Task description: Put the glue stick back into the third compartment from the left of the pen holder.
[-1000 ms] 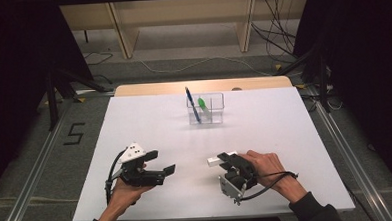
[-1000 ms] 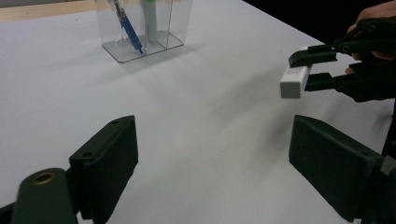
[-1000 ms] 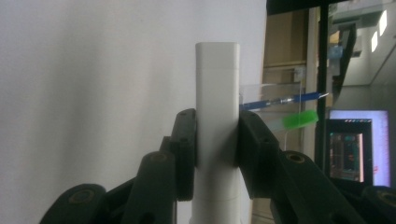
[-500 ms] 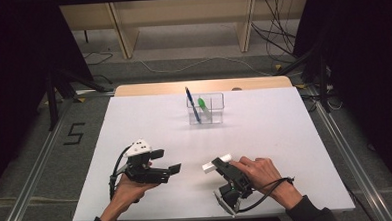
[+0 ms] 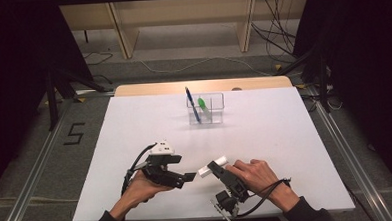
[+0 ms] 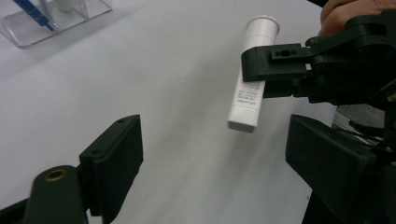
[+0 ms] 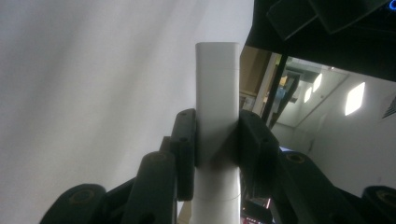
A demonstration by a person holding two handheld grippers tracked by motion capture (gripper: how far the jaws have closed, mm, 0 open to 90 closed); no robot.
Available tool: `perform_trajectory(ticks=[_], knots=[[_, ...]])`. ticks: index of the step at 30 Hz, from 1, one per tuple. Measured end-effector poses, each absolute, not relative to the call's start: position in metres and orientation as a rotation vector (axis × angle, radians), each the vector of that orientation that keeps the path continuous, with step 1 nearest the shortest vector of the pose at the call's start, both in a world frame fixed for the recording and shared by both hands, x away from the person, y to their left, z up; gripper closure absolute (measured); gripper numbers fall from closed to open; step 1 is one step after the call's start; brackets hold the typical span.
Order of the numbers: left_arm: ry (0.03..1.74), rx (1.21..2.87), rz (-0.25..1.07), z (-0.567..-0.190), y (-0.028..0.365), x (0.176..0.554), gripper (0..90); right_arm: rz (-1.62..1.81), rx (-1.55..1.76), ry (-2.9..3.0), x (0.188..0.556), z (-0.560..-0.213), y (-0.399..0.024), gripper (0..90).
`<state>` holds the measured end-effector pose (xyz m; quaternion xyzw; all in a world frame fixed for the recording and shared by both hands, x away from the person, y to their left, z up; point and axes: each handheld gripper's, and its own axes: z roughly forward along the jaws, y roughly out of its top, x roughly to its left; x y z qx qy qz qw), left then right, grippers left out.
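My right tongs (image 7: 217,140) cover the tube's (image 7: 217,98) middle; its lower end runs off the bottom edge. In my left tongs' view the print on the tube (image 6: 250,88) is too small to read, and the tray (image 6: 56,21) is cut off at the top edge. My forearms leave the high view's bottom edge.

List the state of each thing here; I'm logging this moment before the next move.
White tube: clamped in the right gripper, lifted off the table.
Left gripper: open, nothing between its fingers, which have just been closing a little.
Clear holder: upright, far side.
Blue pen: leaning in holder.
Green item: inside holder.
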<state>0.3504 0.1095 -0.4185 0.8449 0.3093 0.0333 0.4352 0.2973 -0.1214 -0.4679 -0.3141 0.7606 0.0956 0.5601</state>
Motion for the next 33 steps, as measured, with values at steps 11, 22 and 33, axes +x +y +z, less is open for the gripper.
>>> perform_trajectory(ticks=[11,22,33], knots=[[0.661,2.21,0.024,-0.418,0.085,0.353,27.5,0.231,-0.801,1.766,0.293,-0.469,-0.119,70.2],[0.605,2.288,0.003,-0.421,0.073,0.355,36.6,0.249,-0.816,1.751,0.29,-0.47,-0.119,70.2],[0.585,2.327,-0.042,-0.424,0.069,0.359,44.1,0.257,-0.869,1.731,0.288,-0.469,-0.118,70.2]])
